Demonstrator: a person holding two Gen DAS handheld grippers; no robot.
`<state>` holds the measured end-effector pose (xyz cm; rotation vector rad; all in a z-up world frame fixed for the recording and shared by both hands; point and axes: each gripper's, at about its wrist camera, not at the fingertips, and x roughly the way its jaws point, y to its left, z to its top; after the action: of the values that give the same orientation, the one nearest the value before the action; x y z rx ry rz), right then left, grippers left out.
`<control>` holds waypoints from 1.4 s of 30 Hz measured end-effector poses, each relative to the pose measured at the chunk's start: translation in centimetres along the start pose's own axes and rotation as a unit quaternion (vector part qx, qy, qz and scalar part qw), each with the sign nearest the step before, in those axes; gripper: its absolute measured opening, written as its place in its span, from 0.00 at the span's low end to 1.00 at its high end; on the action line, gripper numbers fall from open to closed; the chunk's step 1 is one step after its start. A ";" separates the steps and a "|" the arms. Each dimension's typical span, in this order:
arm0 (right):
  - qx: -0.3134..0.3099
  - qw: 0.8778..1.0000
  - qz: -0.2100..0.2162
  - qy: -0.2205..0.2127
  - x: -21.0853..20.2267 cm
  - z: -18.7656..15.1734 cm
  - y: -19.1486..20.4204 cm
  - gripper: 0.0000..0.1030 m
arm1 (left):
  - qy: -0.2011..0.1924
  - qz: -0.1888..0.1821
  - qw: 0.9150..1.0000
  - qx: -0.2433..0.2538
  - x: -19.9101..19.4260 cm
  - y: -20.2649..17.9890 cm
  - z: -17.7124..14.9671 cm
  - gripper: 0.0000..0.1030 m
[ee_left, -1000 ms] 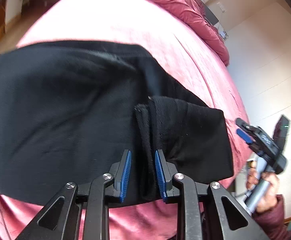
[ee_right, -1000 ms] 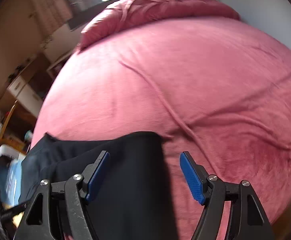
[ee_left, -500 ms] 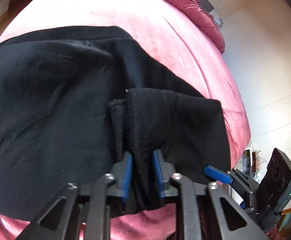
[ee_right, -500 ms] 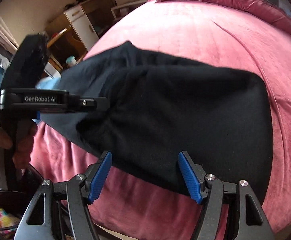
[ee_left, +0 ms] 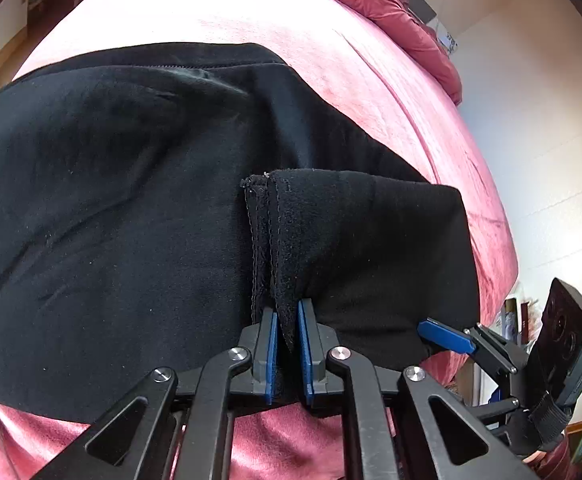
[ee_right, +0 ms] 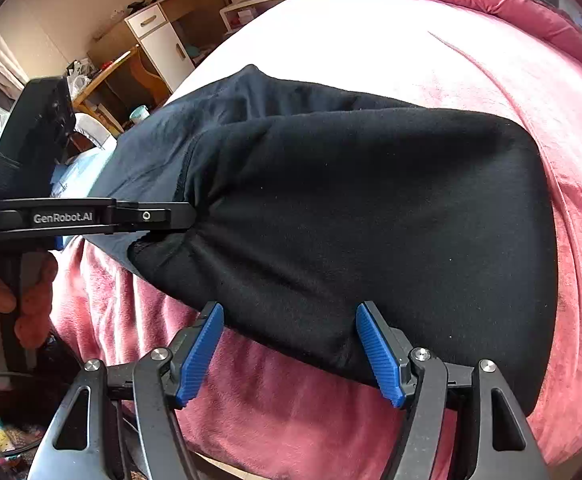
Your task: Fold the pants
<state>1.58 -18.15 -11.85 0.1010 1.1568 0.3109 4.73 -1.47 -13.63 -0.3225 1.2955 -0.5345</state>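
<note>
Pants (ee_left: 139,216), black, lie across the pink bed (ee_left: 251,8) with the long axis running from nine to three o'clock in the left wrist view. At six o'clock there, the left gripper (ee_left: 287,344) pinches the bunched hem edge between nearly closed pads that are easing apart slightly. At four o'clock, just beside the folded end, the right gripper (ee_right: 291,348) stands open, straddling the near cloth edge without pressing on it.
</note>
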 end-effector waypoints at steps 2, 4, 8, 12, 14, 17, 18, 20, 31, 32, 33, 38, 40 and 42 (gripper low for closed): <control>-0.006 1.000 -0.006 0.002 0.1 0.0 0.2 0.71 | -0.003 -0.004 1.000 -0.005 -0.7 -0.1 0.0 0.13; -0.012 1.000 -0.010 -0.001 -0.2 0.1 0.5 0.71 | -0.021 0.020 1.000 0.002 -2.0 -0.4 -0.2 0.20; -0.007 1.000 -0.012 -0.023 -1.2 0.8 0.9 0.70 | -0.065 0.059 0.996 0.005 -5.0 -0.4 -0.4 0.20; -0.004 0.999 0.016 -0.036 -1.7 1.6 1.6 0.70 | -0.092 0.095 0.991 -0.001 -7.2 0.1 -0.9 0.20; -0.016 0.999 0.019 -0.035 -1.2 2.3 2.7 0.69 | -0.102 0.113 0.988 0.000 -8.2 0.4 -1.2 0.20; -0.030 0.999 0.030 -0.028 0.2 3.3 4.3 0.57 | -0.116 0.128 0.985 0.004 -9.8 0.7 -1.8 0.20; -0.037 0.999 0.032 -0.025 0.8 3.8 4.9 0.50 | -0.120 0.133 0.984 0.005 -9.9 0.7 -1.9 0.20; -0.051 0.998 0.032 -0.011 2.0 4.0 5.6 0.42 | -0.124 0.140 0.982 0.005 -10.4 0.9 -2.3 0.20; -0.077 0.997 -0.001 0.003 3.9 4.7 7.3 0.38 | -0.132 0.157 0.979 -0.009 -11.4 2.2 -2.4 0.22; -0.077 0.997 -0.005 0.001 3.8 4.6 7.5 0.38 | -0.132 0.158 0.979 -0.010 -11.5 2.3 -2.4 0.22; -0.077 0.997 -0.009 -0.002 3.7 4.6 7.7 0.38 | -0.131 0.159 0.978 -0.012 -11.5 2.4 -2.4 0.22; -0.074 0.996 -0.030 -0.029 2.7 4.4 8.4 0.48 | -0.123 0.162 0.979 -0.022 -11.2 3.2 -2.6 0.22; -0.066 0.996 -0.028 -0.043 1.8 4.3 8.1 0.56 | -0.121 0.155 0.980 -0.032 -11.4 4.1 -2.7 0.22; -0.055 0.997 -0.023 -0.057 1.0 4.3 7.9 0.58 | -0.120 0.139 0.982 -0.053 -11.9 5.5 -2.8 0.22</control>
<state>4.34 -10.00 -9.09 -0.0049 1.0263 0.3240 0.97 9.76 -7.42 -0.2801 1.1125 -0.1830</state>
